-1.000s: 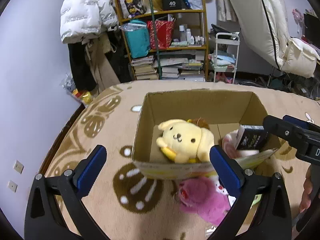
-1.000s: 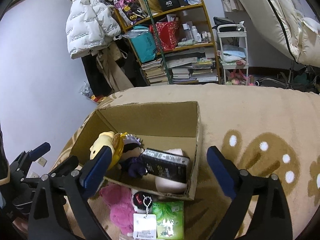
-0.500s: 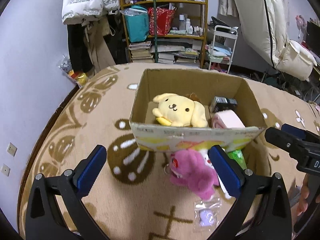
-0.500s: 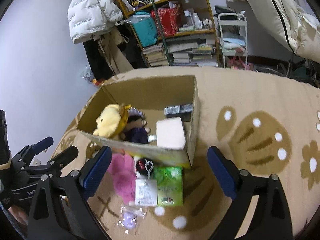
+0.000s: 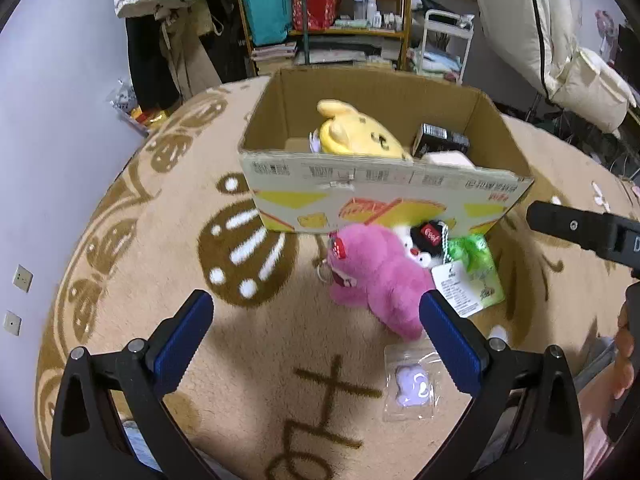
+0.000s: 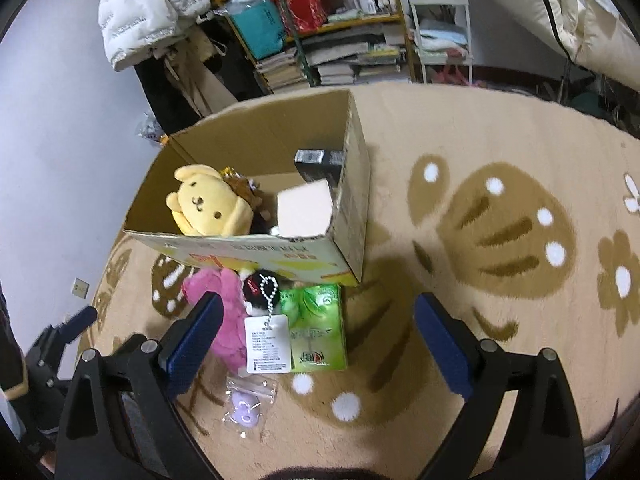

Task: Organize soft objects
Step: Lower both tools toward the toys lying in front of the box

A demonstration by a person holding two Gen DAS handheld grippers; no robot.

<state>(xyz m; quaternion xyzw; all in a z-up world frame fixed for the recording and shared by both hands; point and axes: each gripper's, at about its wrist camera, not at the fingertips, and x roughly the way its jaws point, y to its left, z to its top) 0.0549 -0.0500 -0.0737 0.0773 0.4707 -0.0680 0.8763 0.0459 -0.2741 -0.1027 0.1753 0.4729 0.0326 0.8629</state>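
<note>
Soft indoor light falls from above on the cardboard box [image 5: 384,184], and the scene is fairly bright. Around the box the carpet [image 5: 256,332] shows soft, short shadows. Behind the box, shelves bend strongly near the dark round fisheye edge. The box edges are slightly blurred.

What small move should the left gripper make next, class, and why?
Probably lower the open, empty left gripper over the pink plush and close. It lies on the rug against the cardboard box, still outside it, while the yellow plush already sits inside.
</note>
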